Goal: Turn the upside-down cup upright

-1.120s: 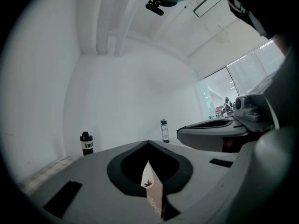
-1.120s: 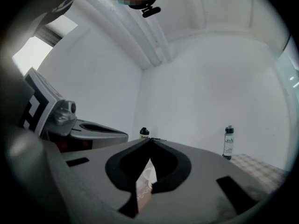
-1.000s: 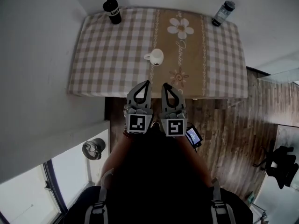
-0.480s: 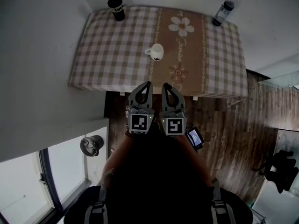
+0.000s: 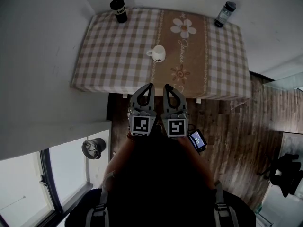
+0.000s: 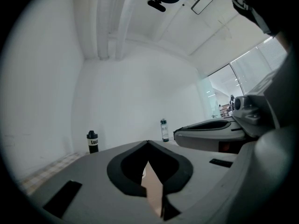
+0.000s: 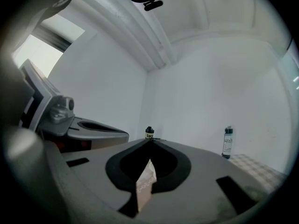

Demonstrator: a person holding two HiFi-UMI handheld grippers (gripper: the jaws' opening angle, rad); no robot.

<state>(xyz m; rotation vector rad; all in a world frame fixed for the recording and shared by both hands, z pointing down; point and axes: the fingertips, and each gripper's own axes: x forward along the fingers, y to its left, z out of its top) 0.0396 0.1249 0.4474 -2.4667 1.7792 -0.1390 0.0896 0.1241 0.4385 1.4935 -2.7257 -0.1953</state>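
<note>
Checked tablecloth (image 5: 109,56), tan flower-print runner (image 5: 182,46) down the middle. Black tumbler (image 5: 118,9) upright at the far-left corner, clear bottle (image 5: 224,14) upright at the far-right. Wood floor (image 5: 236,141) to the right, black chair (image 5: 286,167) at its edge. Small screen device (image 5: 196,139) near the table's near side, support unclear.

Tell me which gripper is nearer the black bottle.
Left. The left gripper is off the table's near edge, on the black bottle's side; the right gripper is beside it, farther toward the other side.

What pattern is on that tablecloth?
Tablecloth: beige-and-white checks, tan flowered middle strip; clearest in head view.
</note>
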